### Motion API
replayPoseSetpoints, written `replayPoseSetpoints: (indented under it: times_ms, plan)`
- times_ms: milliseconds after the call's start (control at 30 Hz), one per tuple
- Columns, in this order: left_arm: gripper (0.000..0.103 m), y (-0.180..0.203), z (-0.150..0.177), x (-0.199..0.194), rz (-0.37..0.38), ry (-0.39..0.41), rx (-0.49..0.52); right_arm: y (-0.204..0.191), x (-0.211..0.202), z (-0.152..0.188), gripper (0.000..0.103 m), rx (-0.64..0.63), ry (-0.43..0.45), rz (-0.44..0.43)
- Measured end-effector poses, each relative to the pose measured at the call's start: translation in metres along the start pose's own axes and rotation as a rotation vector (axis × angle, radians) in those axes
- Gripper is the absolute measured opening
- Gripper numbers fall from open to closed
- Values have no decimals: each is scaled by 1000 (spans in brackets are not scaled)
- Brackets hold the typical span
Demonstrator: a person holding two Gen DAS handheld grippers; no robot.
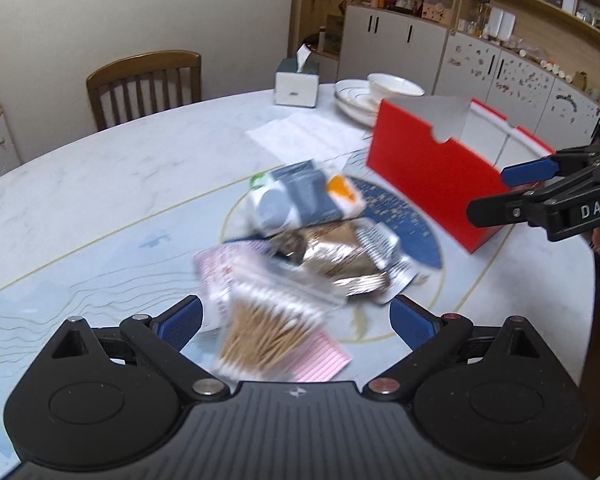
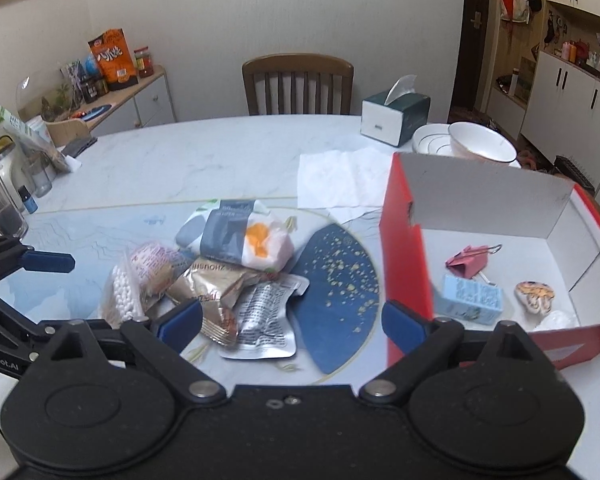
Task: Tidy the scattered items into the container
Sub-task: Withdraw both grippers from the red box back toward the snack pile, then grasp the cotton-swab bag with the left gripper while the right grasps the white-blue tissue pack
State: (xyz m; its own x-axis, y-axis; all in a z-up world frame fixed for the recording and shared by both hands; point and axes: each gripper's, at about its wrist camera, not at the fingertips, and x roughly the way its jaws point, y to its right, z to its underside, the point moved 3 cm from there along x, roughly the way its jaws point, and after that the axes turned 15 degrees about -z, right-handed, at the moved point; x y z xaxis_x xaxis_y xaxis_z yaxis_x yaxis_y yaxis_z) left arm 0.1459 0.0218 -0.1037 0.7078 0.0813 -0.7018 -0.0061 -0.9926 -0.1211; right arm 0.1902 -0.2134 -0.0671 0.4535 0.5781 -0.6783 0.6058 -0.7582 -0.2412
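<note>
Only in the right wrist view: the inside of the red cardboard box (image 2: 404, 248) at right of frame, holding a pink binder clip (image 2: 470, 260), a light blue carton (image 2: 473, 298) and a small patterned piece (image 2: 534, 296). Also only there, a side cabinet at upper left crowded with snack bags and jars. Only in the left wrist view: open wooden shelving across the upper right, and the red box (image 1: 432, 176) seen from outside, contents hidden.

Marble-patterned bench (image 2: 204, 156) with a dark blue, gold-flecked disc at its middle; wooden chair (image 2: 298, 84) behind, tissue box (image 2: 394, 118), stacked white plates and bowl (image 2: 480, 142), a flat white paper. Loose pile at frame centre, outside the box: cotton swab bag (image 1: 268, 320), blurred, low in the left view; silver foil pouch (image 2: 266, 316); brown foil packet (image 2: 216, 284); white-grey wrapper with an orange spot (image 2: 248, 240).

Left hand-held gripper (image 1: 296, 320) spread wide, released, swab bag lying between the blue pads without visible pressing. Right hand-held gripper (image 2: 292, 320) likewise spread wide, nothing grasped, above the foil pouch.
</note>
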Motion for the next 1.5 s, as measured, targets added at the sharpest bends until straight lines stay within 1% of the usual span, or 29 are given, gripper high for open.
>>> replayPoseSetpoints:
  times_ms: [233,367,467,533,700,867,1100,1267,1367,1500]
  plan:
    - [100,-5,13,11,-10,6,53,-11,22,-2,96,13,-16,12]
    - [100,-7,18,18,-6,-3,52,-19,34,-6,96,4,-19,13]
    - [100,-7,20,20,-5,15,61,-25,43,-9,96,-13,-21,18]
    - [100,-7,21,23,-10,27,72,-27,49,-14,96,-24,-20,20]
    - [100,-8,24,28,-9,24,84,-31,65,-34,97,-50,-7,3]
    - [100,-9,25,31,-14,32,87,-39,84,-52,100,-129,-14,-25]
    - [100,-12,25,37,-19,25,65,-56,117,-57,102,-326,-65,-22]
    - [100,-11,27,40,-15,15,59,-61,136,-55,102,-392,-101,-52]
    - [99,-11,28,42,-15,12,53,-59,145,-55,102,-436,-119,-52]
    - [99,-12,27,43,-10,11,44,-55,158,-56,102,-455,-153,-61]
